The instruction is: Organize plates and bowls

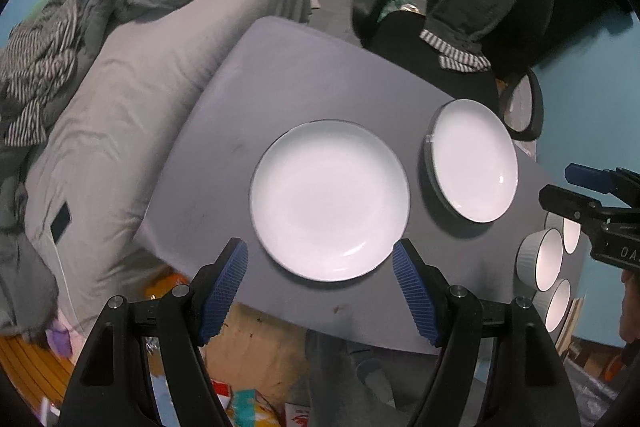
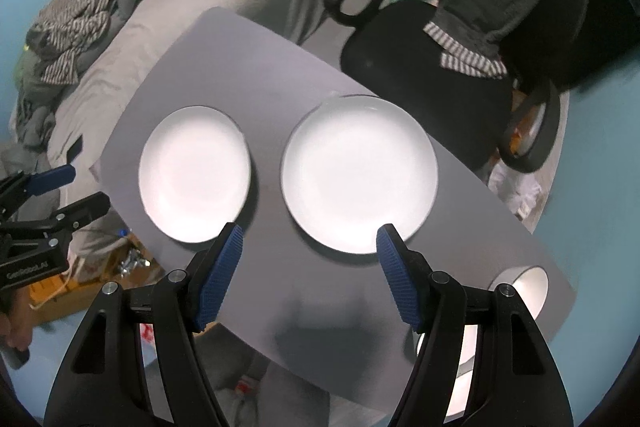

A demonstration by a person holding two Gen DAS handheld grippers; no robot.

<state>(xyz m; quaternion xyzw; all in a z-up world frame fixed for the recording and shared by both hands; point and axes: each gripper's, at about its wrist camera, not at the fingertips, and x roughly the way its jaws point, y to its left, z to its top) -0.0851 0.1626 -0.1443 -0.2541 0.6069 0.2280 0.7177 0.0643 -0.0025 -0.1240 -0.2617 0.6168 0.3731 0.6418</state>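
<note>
Two white plates lie on a grey table [image 1: 240,99]. In the left wrist view the near plate [image 1: 330,201] is just beyond my open left gripper [image 1: 320,259], and the second plate [image 1: 474,161] lies to its right. Three white ribbed bowls [image 1: 540,259] stand in a row at the table's right edge. My right gripper [image 2: 310,241] is open and empty, above the table, with the right plate [image 2: 360,173] just ahead and the left plate [image 2: 196,173] to its left. A bowl [image 2: 524,283] shows behind its right finger.
A grey sofa [image 1: 120,115] with piled clothes borders the table's left side. A black office chair [image 1: 460,39] draped with a dark garment stands at the far side. Boxes and clutter [image 1: 248,339] lie on the floor below the near edge.
</note>
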